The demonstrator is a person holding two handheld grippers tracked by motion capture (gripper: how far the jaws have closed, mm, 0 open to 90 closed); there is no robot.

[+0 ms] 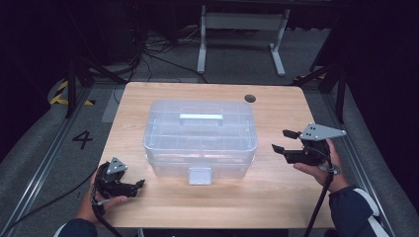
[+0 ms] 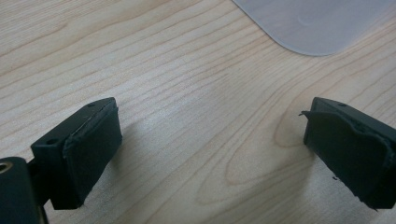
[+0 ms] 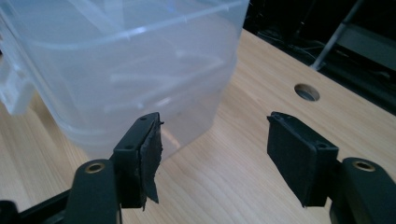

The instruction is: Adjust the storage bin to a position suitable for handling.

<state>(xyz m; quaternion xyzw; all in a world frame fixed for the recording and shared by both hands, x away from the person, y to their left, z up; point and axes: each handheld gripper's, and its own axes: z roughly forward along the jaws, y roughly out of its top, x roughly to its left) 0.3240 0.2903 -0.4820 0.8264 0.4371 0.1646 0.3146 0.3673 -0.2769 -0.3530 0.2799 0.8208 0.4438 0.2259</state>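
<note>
Translucent plastic storage box (image 1: pixel 200 138), rounded corners, moulded lid handle (image 1: pixel 200 117) and front latch (image 1: pixel 200 175), sits mid-table on light woodgrain top (image 1: pixel 276 197). Left gripper (image 1: pixel 140 184) jaws spread, empty, resting near front-left corner. Right gripper (image 1: pixel 282 140) spread, empty, beside the box's right end. Round grommet hole (image 1: pixel 250 98) behind

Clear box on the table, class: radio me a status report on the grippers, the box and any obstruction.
Left gripper open, low by table front edge. Right gripper open, empty, beside box. Box lid on, untouched. Nothing in the way.
</note>
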